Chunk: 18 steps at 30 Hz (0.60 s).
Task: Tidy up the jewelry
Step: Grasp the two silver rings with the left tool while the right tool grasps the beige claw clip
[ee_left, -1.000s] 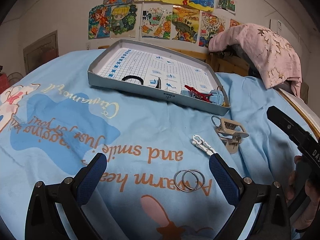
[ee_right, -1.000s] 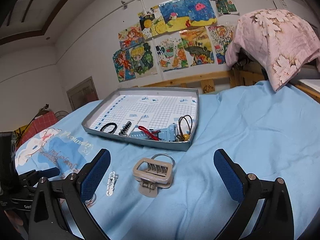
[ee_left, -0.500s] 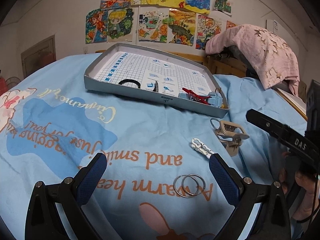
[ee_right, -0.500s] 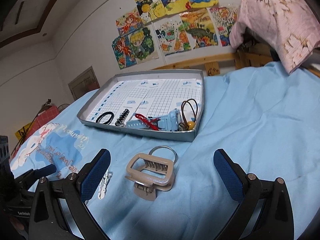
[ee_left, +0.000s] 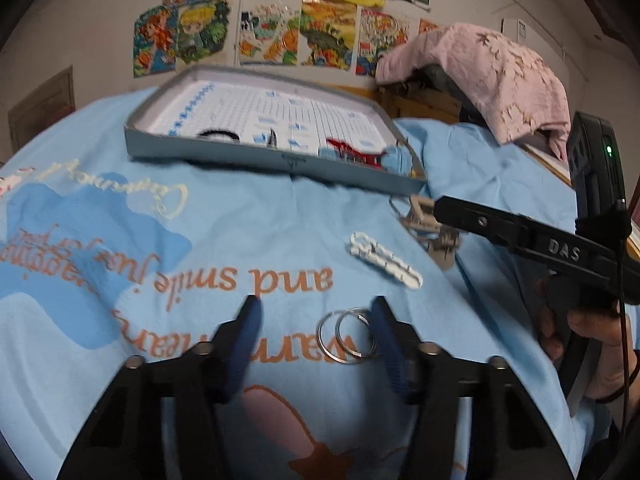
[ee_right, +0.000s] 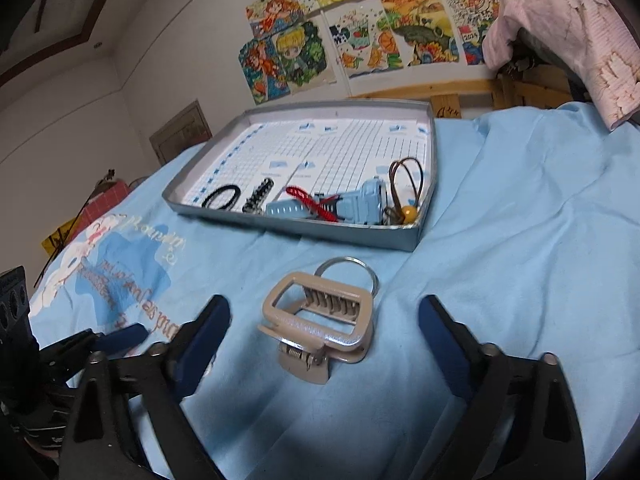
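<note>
Readable text: "DAS" embossed on the right gripper [ee_left: 520, 236] body as seen from the left wrist view. Bedsheet [ee_left: 248, 216] print reads upside down, orange script "and smile" legible, the rest blurred or cut by the frame; pale cursive above it not readable. One wall poster [ee_right: 472, 36] shows "2024".

Left gripper [ee_left: 316, 320]: jaws released, blue pads apart, nothing between them. Two linked silver rings [ee_left: 347, 338] lie on the sheet just inside its right pad; cannot tell if touching. White hair clip [ee_left: 386, 260] lies flat beyond the rings, clear of both.

Right gripper [ee_right: 324, 320]: jaws wide apart, empty. Beige claw clip [ee_right: 320, 320] sits on the sheet between the pads, touching neither, spring hinge toward the camera, teeth visible. A single metal ring [ee_right: 348, 266] lies behind it, partly hidden by the clip.

Grey tray [ee_right: 352, 236] with grid-paper liner sits further back on the sheet. Along its near wall: black hair tie [ee_right: 222, 196], dark beaded piece [ee_right: 258, 196], light blue clip [ee_right: 340, 206] with a red cord [ee_right: 308, 200] across it, brown elastic with a yellow bead [ee_right: 408, 212] in the right corner.

Left wrist view is motion-blurred; the claw clip there is mostly covered by the right gripper. Pink cloth [ee_right: 572, 28] is cut off at the frame edge.
</note>
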### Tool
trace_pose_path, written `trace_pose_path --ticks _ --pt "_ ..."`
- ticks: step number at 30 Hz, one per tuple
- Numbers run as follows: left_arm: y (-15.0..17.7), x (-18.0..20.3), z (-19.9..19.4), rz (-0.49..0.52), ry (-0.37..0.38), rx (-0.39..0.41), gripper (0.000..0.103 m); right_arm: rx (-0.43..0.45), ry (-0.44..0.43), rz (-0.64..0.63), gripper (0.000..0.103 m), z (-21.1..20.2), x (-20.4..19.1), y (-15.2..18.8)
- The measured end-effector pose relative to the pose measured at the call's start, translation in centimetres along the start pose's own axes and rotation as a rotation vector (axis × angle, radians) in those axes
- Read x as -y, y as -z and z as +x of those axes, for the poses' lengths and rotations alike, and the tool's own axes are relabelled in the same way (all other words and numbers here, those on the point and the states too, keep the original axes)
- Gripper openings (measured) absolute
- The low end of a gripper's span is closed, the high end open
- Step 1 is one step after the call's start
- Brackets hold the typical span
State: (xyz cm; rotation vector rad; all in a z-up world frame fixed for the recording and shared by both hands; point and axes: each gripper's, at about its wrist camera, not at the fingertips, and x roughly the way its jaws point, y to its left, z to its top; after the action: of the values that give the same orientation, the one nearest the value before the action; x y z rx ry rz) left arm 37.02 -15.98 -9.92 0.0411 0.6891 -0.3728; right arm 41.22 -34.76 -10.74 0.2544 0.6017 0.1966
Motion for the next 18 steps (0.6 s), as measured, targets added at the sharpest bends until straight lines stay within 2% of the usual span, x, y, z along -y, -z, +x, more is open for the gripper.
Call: trace_pose_path --ticks 5,10,18 --pt "0.4 0.0 0.2 -0.006 0.026 -0.027 0.041 -0.055 0.012 -0.019 0.071 1.1 -0.3 0.5" --pt "1.0 -0.2 1.0 -0.018 0.021 -0.077 0.031 -0.085 0.034 -0.027 0.065 1.4 -0.4 0.9" --pt "1.3 -0.1 1.3 -0.018 0.027 -0.097 0.013 -0.105 0.059 -0.032 0.058 1.9 -0.7 1.2"
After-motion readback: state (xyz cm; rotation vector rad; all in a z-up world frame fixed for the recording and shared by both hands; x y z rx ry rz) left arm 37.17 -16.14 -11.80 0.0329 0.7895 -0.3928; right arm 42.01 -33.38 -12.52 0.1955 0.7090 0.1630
